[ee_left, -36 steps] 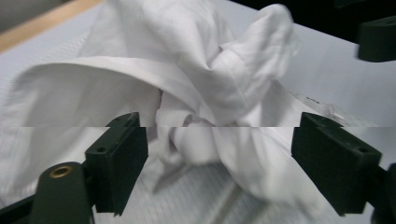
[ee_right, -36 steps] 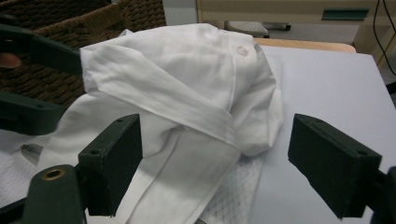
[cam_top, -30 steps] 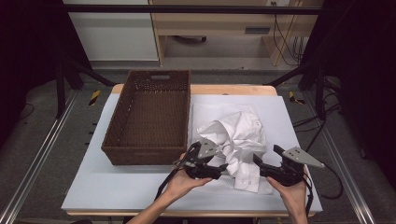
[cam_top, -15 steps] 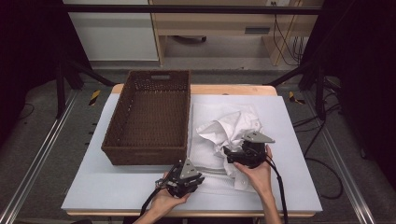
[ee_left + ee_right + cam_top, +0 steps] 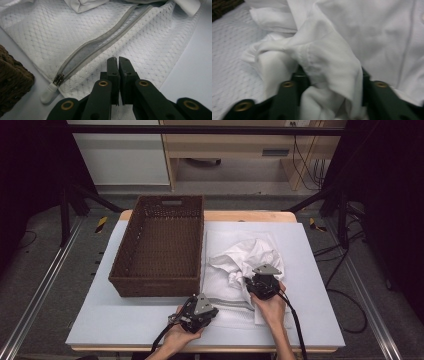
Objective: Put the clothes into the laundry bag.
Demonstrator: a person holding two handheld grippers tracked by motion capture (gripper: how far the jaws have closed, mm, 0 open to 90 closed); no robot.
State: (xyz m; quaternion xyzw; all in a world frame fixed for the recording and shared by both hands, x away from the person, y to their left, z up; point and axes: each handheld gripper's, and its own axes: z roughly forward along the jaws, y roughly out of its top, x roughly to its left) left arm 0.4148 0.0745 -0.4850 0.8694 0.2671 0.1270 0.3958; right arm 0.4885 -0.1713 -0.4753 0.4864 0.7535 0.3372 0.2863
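The left gripper sits at six o'clock on the table with its jaws pressed together on the near layer of a white mesh laundry bag, just below the zipper; a thin fold of mesh looks pinched between the tips. The zipper is partly undone, gaping toward its slider and white pull tab at eight o'clock in the left gripper view.

The right gripper, at about four o'clock from the table's middle, has just been closing its jaws, and a bunched fold of the white shirt lies between them; the cloth hides the tips, yet it appears gripped.

The shirt lies crumpled on top of the bag, right of centre on the light table. A brown wicker basket stands empty at ten o'clock, just beside the bag's left edge.

Judging by this, the work is early: both holds look made and the bag is partly unzipped, but the shirt is wholly outside it. Widening the mouth, stuffing the shirt in and zipping up seem left.
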